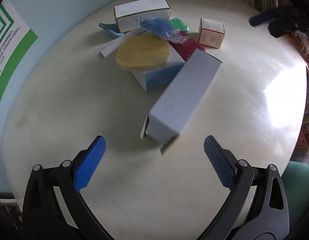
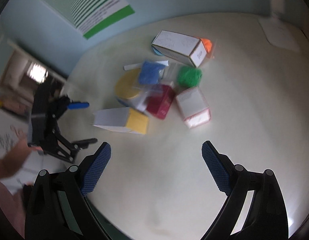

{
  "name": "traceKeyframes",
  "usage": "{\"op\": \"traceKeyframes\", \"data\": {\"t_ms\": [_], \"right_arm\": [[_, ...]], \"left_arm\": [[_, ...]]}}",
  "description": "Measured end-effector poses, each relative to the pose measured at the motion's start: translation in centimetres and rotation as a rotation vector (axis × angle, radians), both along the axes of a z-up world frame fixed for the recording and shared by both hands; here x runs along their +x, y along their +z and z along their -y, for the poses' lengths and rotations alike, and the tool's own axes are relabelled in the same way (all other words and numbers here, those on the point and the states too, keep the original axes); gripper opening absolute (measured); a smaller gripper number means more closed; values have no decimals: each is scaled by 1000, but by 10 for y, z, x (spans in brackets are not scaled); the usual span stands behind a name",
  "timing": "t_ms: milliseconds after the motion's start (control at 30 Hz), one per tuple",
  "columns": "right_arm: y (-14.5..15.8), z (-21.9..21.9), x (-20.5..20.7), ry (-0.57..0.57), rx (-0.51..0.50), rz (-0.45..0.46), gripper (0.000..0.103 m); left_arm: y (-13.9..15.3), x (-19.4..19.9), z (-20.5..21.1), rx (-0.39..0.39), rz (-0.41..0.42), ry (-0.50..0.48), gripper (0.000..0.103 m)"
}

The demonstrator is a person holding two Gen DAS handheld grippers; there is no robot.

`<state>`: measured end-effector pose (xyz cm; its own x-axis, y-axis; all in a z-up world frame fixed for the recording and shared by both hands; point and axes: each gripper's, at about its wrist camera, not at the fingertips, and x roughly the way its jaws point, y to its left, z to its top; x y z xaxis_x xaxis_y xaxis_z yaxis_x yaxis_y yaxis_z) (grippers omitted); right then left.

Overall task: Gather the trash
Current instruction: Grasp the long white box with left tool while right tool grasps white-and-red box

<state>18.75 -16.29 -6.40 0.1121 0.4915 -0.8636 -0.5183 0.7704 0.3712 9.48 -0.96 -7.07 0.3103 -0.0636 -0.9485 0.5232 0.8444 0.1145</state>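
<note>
Nearest box point(image 1: 184, 98): I see it tilted, closest to my left tongs point(image 1: 154, 160), just before the pile.
Second box point(image 1: 154, 76): behind the nearest box, touching it.
Sponge point(image 1: 143, 53): resting on the second box's top.
Bags point(image 1: 160, 28): heaped behind the sponge, mid-worktop point(image 1: 74, 110).
Long box point(image 1: 142, 13): behind the bags, toward the far edge.
Small box point(image 1: 211, 33): right of the bags.
Poster point(image 1: 6, 46): on the wall beyond the left edge.
Right tongs point(image 1: 274, 22): over the far right edge.
</note>
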Motion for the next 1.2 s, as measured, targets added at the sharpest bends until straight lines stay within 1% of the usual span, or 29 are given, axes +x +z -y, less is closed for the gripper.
{"op": "traceKeyframes", "data": {"t_ms": [100,167,300,367,400,433,467,533,567,600,633,700,733,933,1067,1200], "right_arm": [[-11,-5,26,67,-16,9,91],[-20,-9,36,101,-36,13,91],[-40,-24,52,206,-108,44,91],[-48,-30,58,253,-137,59,90],[-51,-33,60,281,-145,58,86],[-55,-36,63,311,-148,51,72],[-57,-37,64,327,-162,52,66],[-63,-40,67,365,-197,68,53],[-64,-39,68,372,-198,71,50],[-64,-37,69,374,-187,69,45],[-63,-35,70,371,-177,69,44],[-61,-30,70,362,-156,70,42],[-59,-27,70,356,-148,70,41],[-45,-10,61,309,-119,70,41],[-35,-4,51,277,-111,70,41],[-18,11,45,231,-102,77,41]], "left_arm": [[-3,16,5,-12,-20,23,96],[-7,26,9,-25,-35,31,96],[-18,41,18,-25,-64,39,96],[-24,48,21,-10,-73,41,91],[-27,51,22,-13,-87,39,81],[-29,53,22,-13,-99,42,73],[-31,54,22,-11,-109,45,72],[-33,55,23,-14,-114,42,62],[-32,55,23,-15,-113,38,59],[-31,55,23,-18,-110,33,53],[-30,54,24,-26,-107,24,44],[-27,54,25,-41,-109,11,36],[-26,54,26,-43,-106,12,34],[-18,46,23,-72,-92,27,32],[-5,29,19,-94,-72,27,32],[4,16,20,-105,-65,34,32]]}}
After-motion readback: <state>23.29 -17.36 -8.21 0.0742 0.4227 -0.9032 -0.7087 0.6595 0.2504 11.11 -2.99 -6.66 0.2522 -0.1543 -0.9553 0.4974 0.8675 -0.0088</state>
